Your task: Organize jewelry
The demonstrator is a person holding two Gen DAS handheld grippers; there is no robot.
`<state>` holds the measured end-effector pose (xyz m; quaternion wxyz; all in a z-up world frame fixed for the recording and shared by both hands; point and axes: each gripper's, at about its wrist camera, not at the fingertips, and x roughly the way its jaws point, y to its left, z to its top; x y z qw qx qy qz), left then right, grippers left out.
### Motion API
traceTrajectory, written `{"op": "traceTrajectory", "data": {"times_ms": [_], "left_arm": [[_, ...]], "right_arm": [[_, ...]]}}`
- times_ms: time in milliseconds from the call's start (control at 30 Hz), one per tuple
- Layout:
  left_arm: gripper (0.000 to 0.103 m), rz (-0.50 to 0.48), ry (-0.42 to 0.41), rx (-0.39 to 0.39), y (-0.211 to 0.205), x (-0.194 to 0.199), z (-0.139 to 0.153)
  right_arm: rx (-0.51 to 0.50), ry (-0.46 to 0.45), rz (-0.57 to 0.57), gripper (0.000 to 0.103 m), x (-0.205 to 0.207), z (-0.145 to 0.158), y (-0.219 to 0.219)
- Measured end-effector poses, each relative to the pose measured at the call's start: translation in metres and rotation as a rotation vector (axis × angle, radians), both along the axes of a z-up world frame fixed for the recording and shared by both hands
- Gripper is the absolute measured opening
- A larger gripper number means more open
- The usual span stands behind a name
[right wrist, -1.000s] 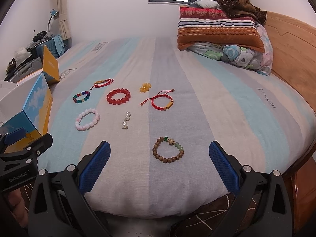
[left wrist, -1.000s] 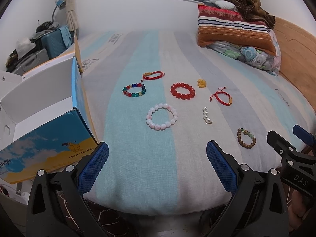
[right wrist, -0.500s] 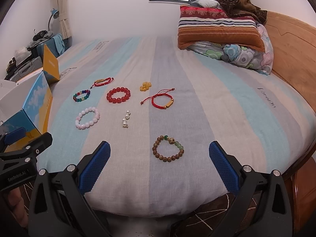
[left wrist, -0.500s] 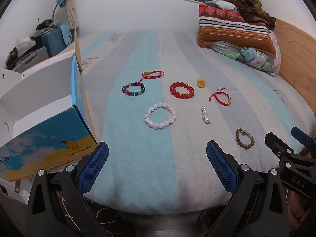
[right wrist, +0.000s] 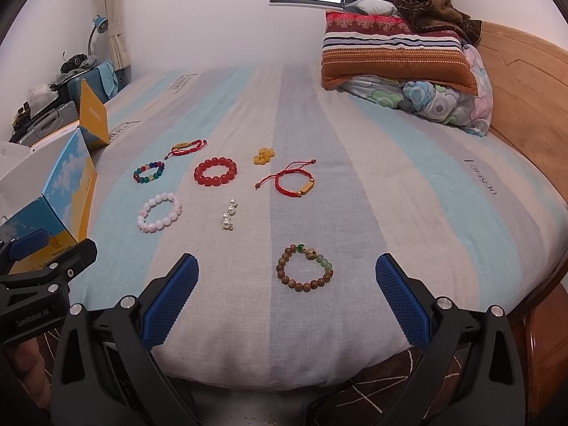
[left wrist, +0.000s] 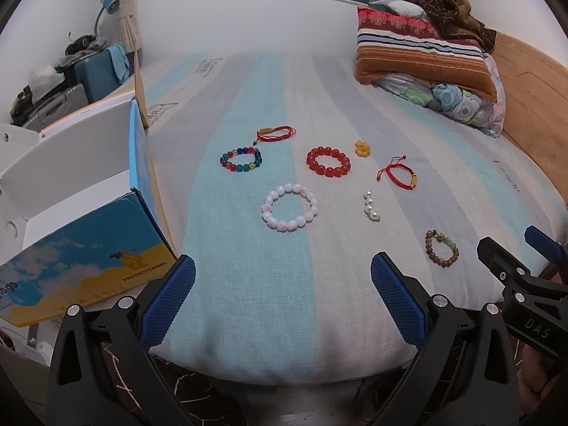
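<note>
- The left gripper (left wrist: 283, 289) hung at the foot edge of the bed (left wrist: 248, 319), its blue-padded jaws spread wide and holding nothing.
- The right gripper (right wrist: 285, 285) hovered beside it, just as wide apart and just as empty, with the wooden bead bracelet (right wrist: 304, 268) lying on the sheet between its fingers in its own camera's view.
- That wooden bracelet (left wrist: 442, 254) was the piece nearest the foot edge, well apart from the rest.
- Further up the sheet lay a pink bead bracelet (left wrist: 289, 207) on the light blue stripe and, to its right, a short string of pearls (left wrist: 370, 206).
- Beyond those sat a multicoloured bead bracelet (left wrist: 241, 159), a red bead bracelet (left wrist: 328, 161) and a red cord bracelet with a gold tube (left wrist: 397, 176).
- A second red cord bracelet (left wrist: 275, 132) rested just behind the multicoloured one, and a small yellow flower piece (left wrist: 362, 148) sat near the red beads.
- None of the pieces touched another.
- An open blue and yellow box (left wrist: 85, 269) stood at the left side of the bed.
- A striped pillow (right wrist: 394, 55) was stacked at the far right corner by the wooden headboard (right wrist: 525, 81).
</note>
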<state>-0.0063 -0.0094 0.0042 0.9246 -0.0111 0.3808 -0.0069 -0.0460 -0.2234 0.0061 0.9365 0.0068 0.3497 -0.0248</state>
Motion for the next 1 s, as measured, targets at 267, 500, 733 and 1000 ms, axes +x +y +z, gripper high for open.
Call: {"op": "traceTrajectory", "data": {"times_ms": [267,500,733,1000], "left_arm": [[0.097,-0.003,0.002,0.001,-0.001,0.0,-0.002],[0.097,-0.008,0.012,0.002,-0.003,0.009,-0.006],[0.097,-0.02,0.03,0.006,-0.013,0.038,-0.02],[0.097,-0.049,0.087,0.016,-0.03,0.095,-0.062]], "right_arm": [[-0.001,0.0,0.0,0.096,0.0,0.0,0.0],[0.005,0.009,0.008,0.096,0.006,-0.001,-0.001],[0.017,0.041,0.014,0.096,0.028,-0.021,-0.01],[0.03,0.126,0.013,0.096,0.066,-0.07,-0.02]]}}
